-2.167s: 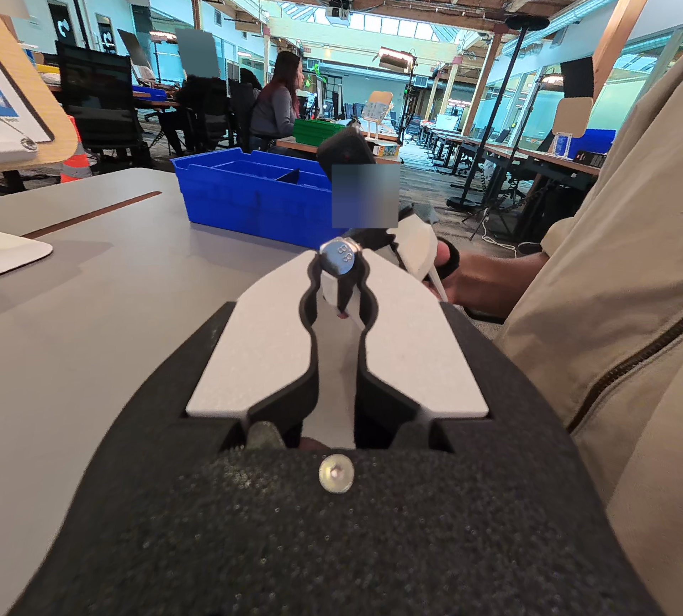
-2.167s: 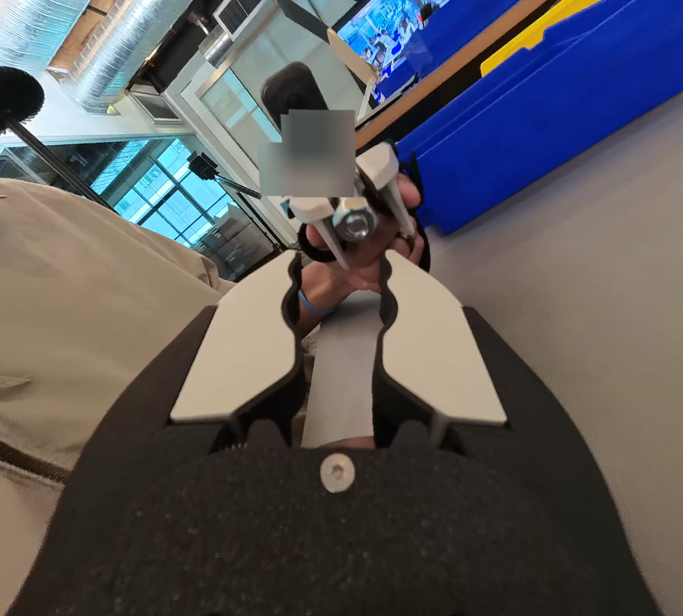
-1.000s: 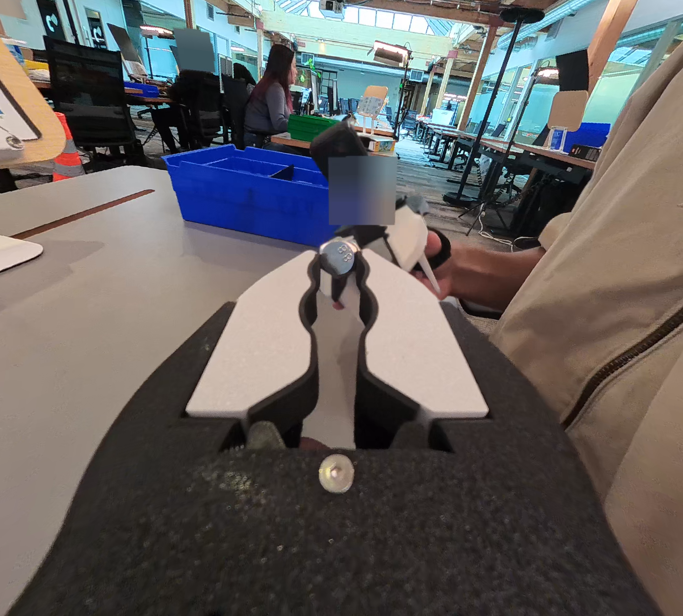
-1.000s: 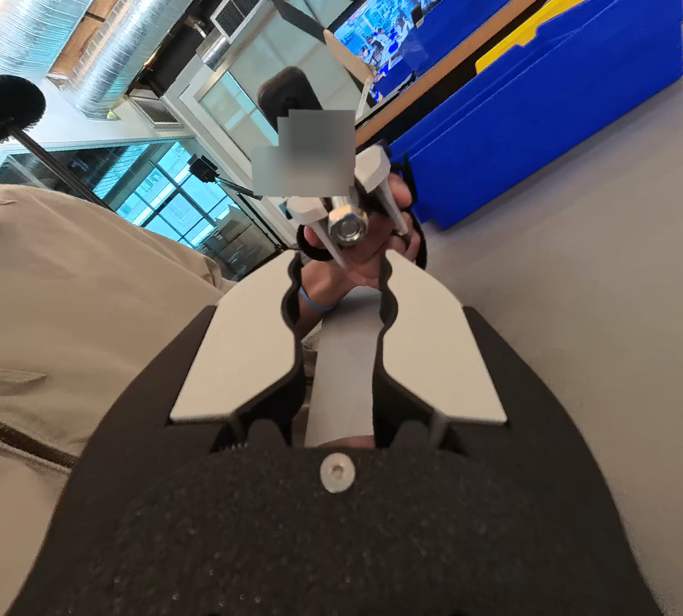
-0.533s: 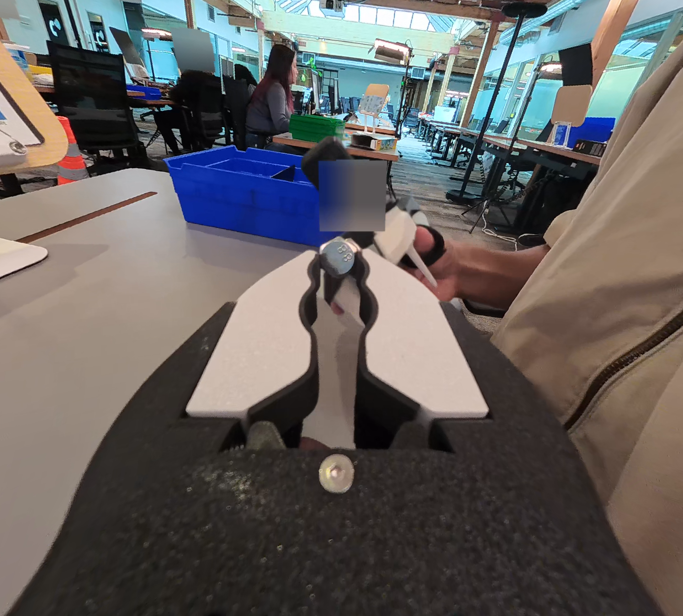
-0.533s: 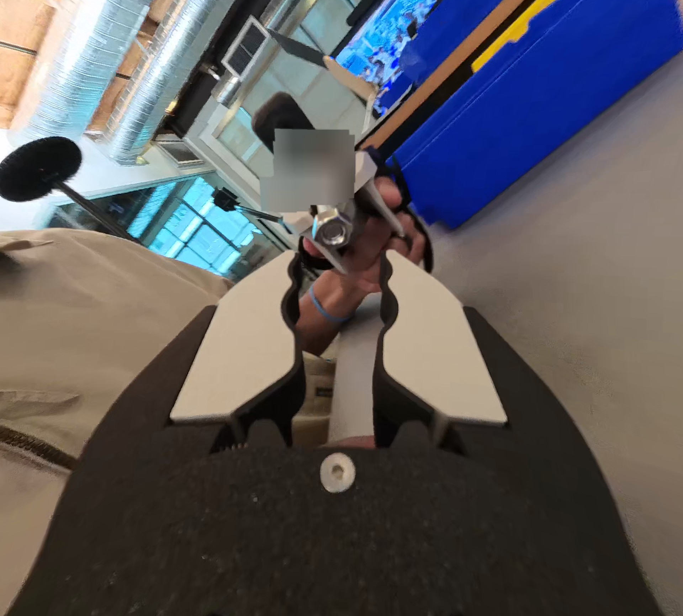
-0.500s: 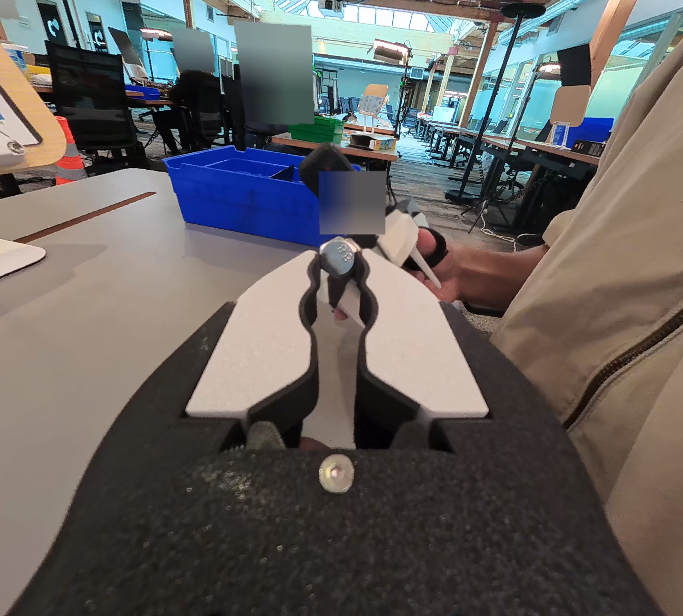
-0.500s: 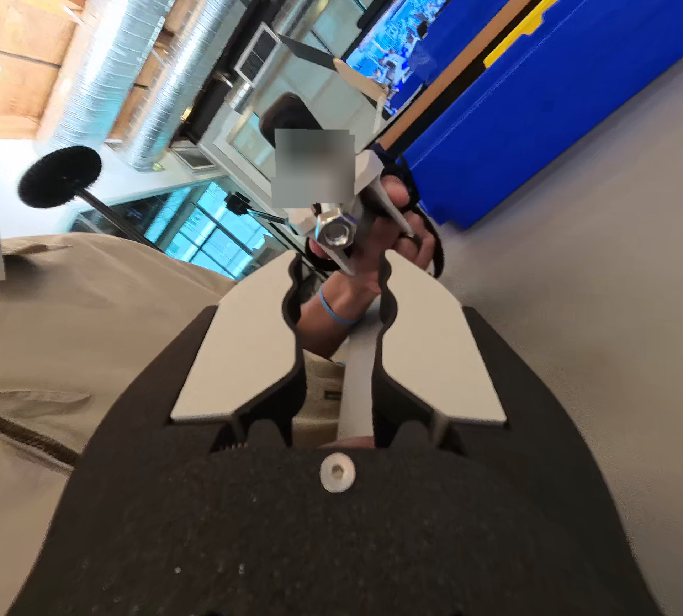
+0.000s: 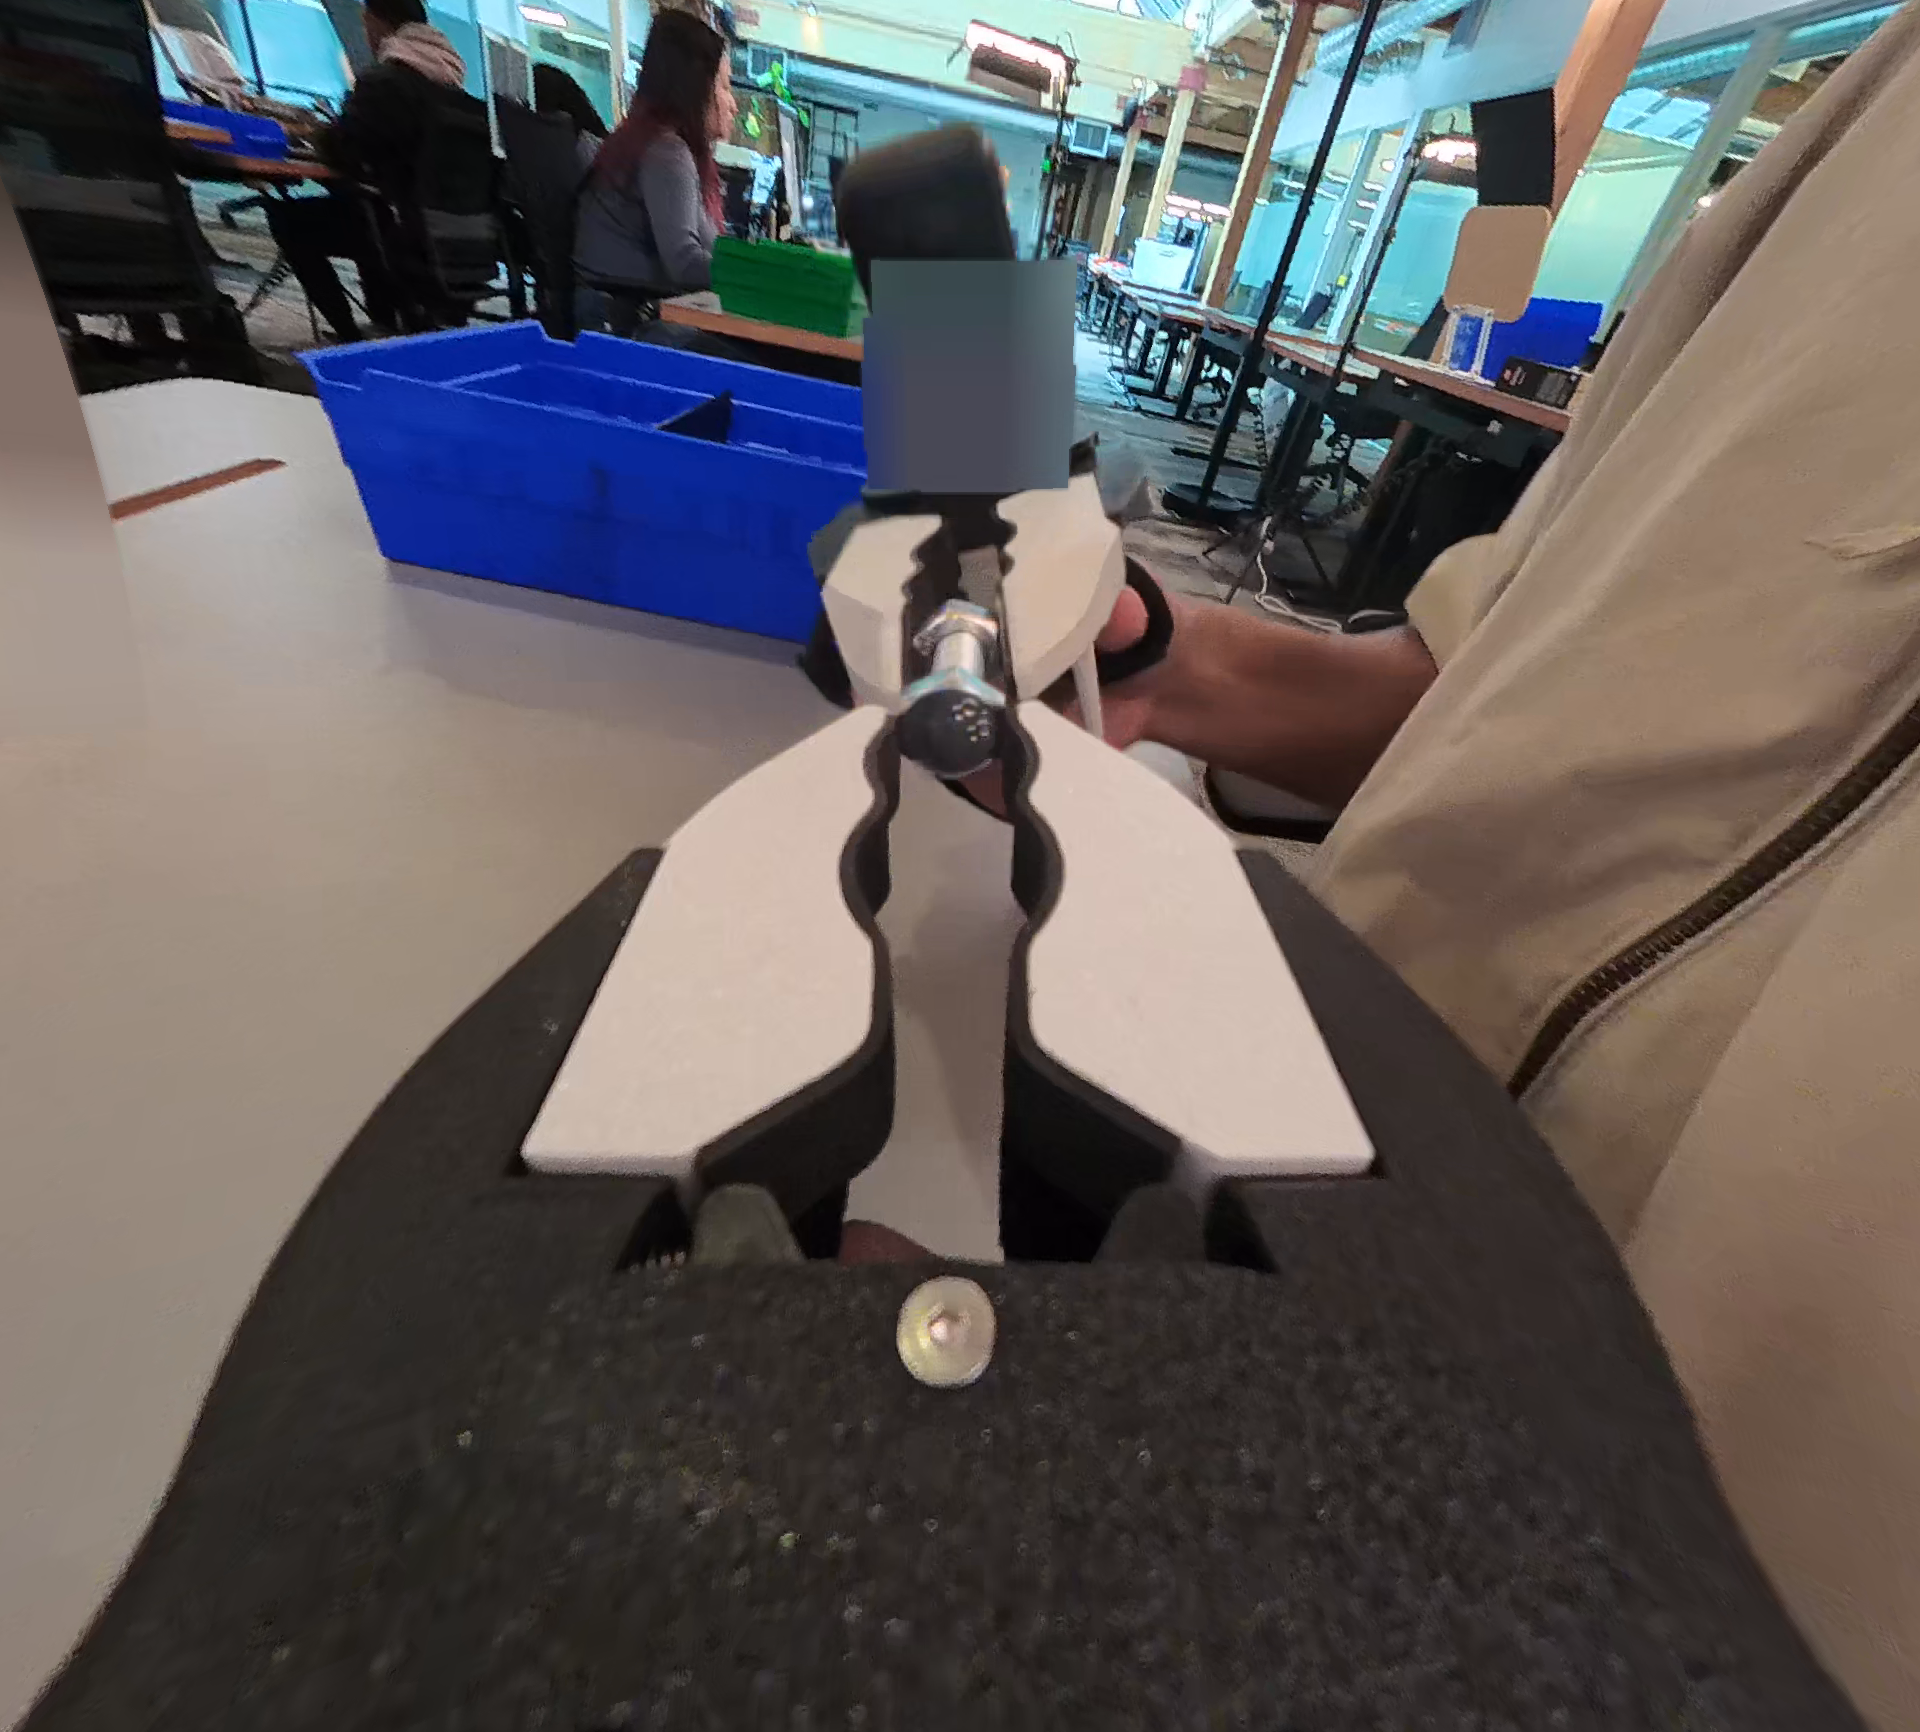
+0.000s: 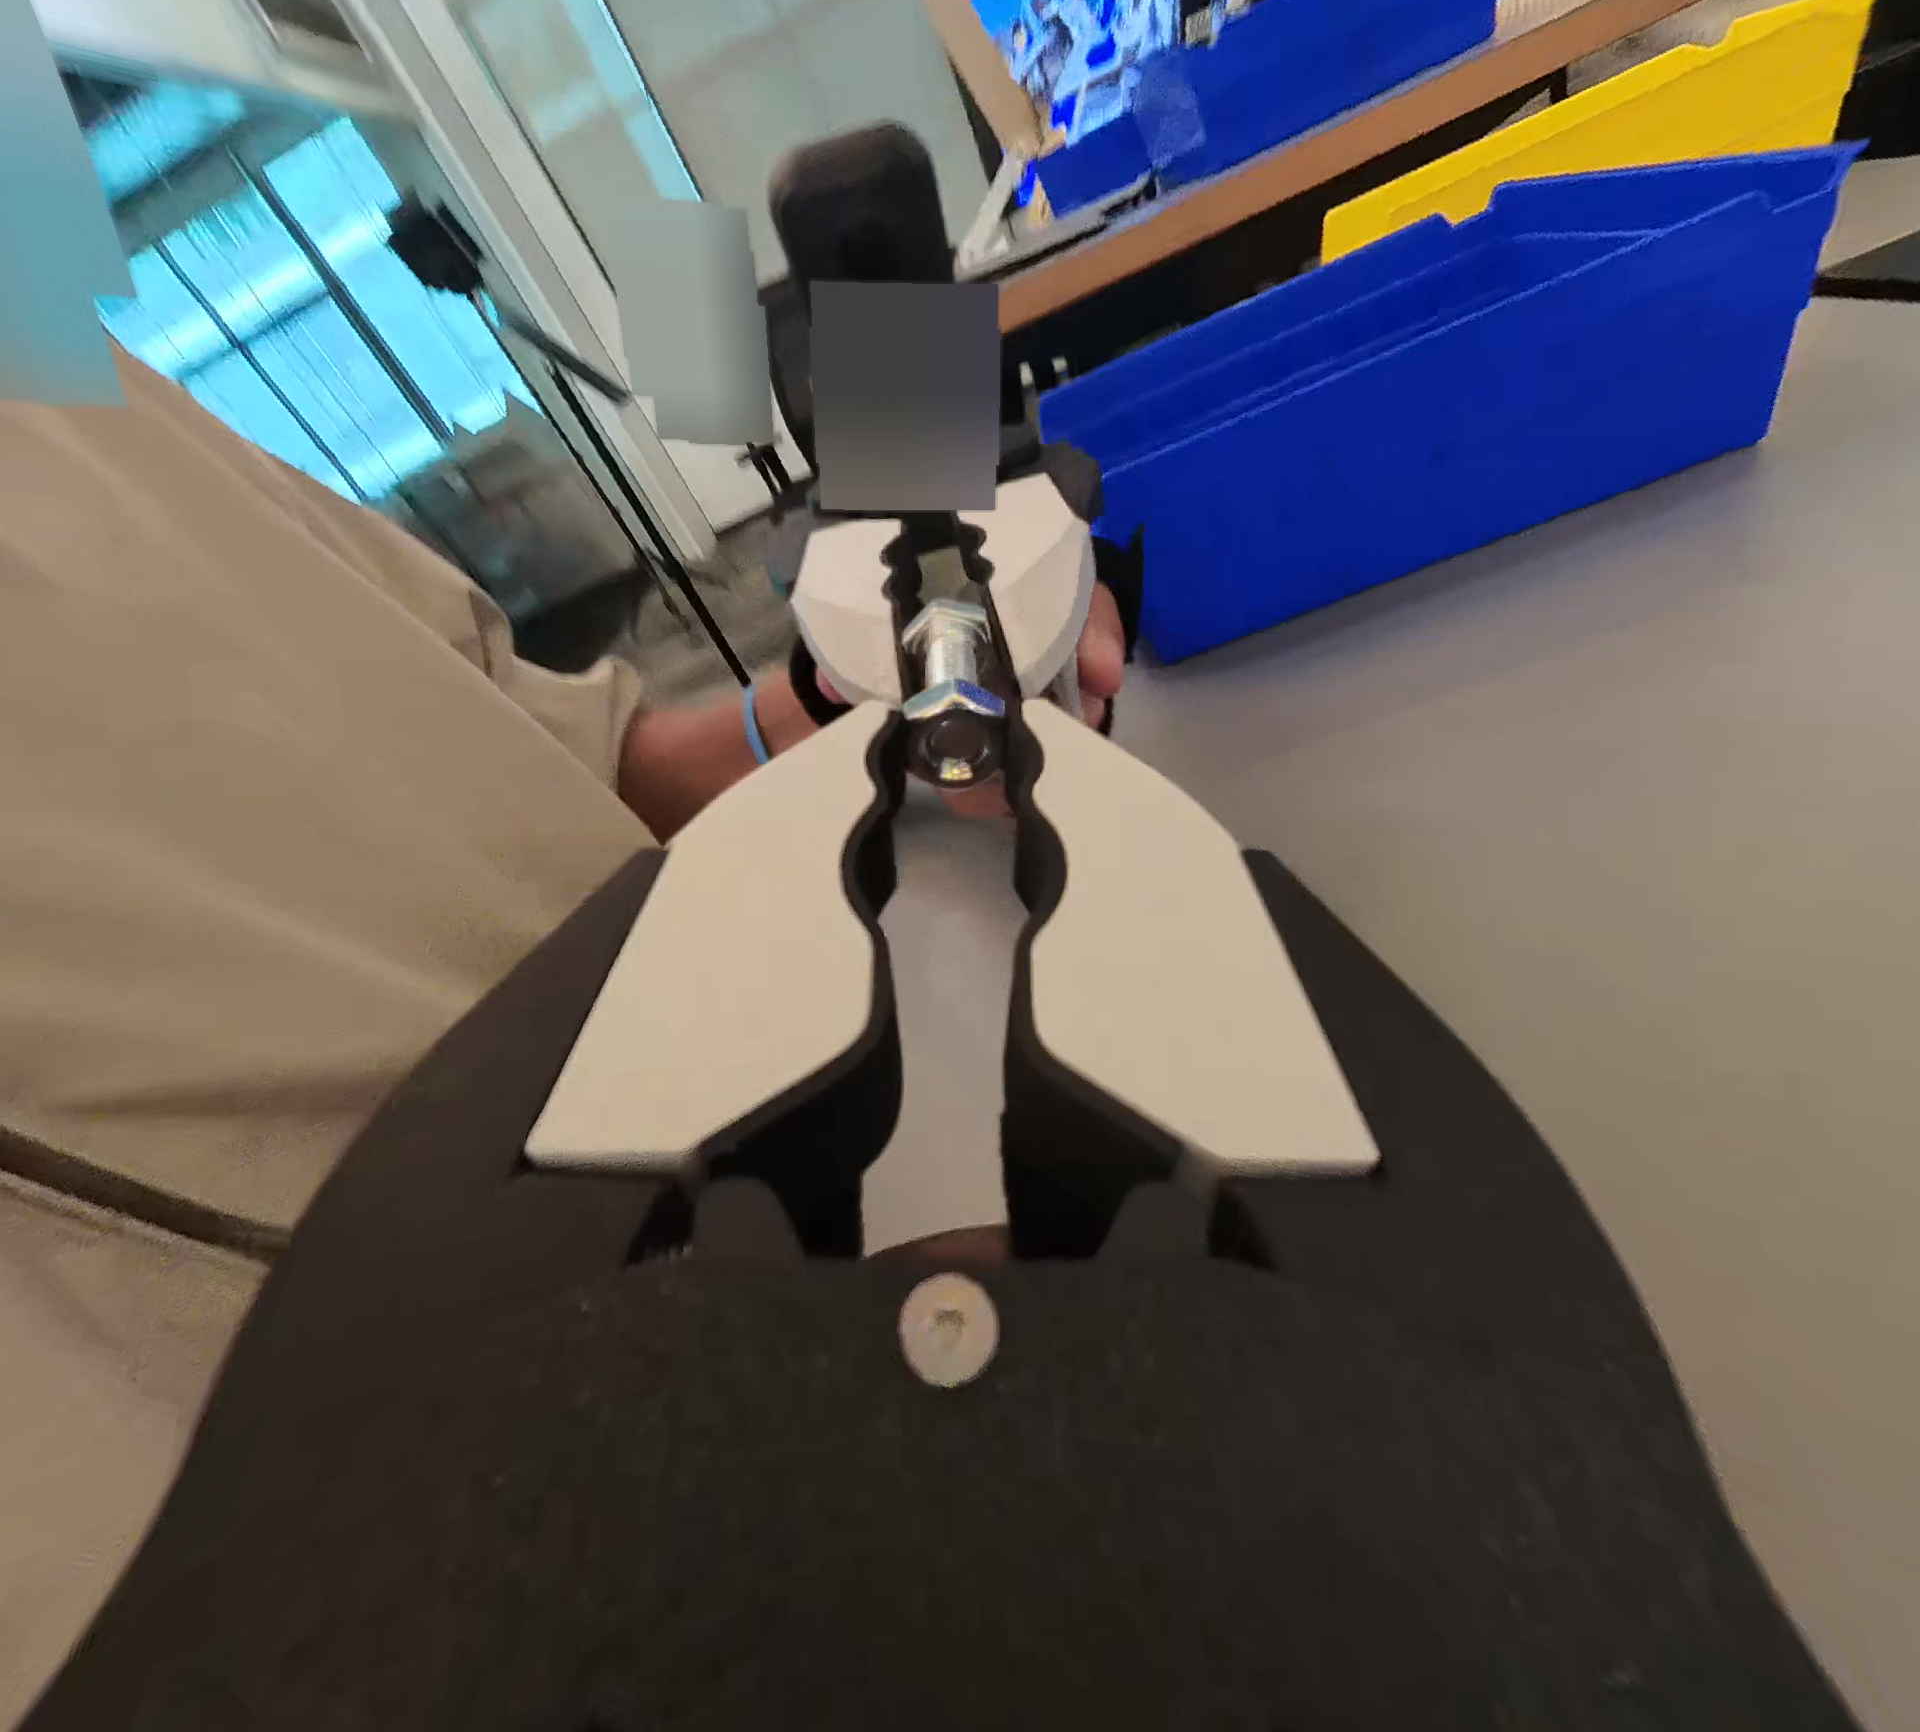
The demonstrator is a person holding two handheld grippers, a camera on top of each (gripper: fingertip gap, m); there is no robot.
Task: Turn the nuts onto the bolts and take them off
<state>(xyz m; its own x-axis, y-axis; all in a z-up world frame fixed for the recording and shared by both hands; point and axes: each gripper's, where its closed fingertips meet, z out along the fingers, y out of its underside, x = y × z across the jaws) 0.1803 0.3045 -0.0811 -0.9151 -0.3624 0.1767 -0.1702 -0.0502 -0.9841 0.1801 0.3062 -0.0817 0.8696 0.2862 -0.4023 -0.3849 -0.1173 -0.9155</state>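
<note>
My left gripper is shut on the head of a silver bolt and holds it above the grey table. The bolt's shaft points away toward my right gripper, which faces it tip to tip. A silver nut sits on the far end of the shaft between the right fingers. In the right wrist view my right gripper is shut on the nut. The shaft runs on to the left gripper.
A blue bin stands on the table behind the grippers; it also shows in the right wrist view, with a yellow bin behind it. The person's beige jacket fills the near side. People sit at desks far behind. Both grippers' tips are close together, under 4 cm apart.
My right gripper has rolled upright, moved in to the bolt's end and shut on the nut. My left gripper has kept its hold on the bolt head and risen slightly.
</note>
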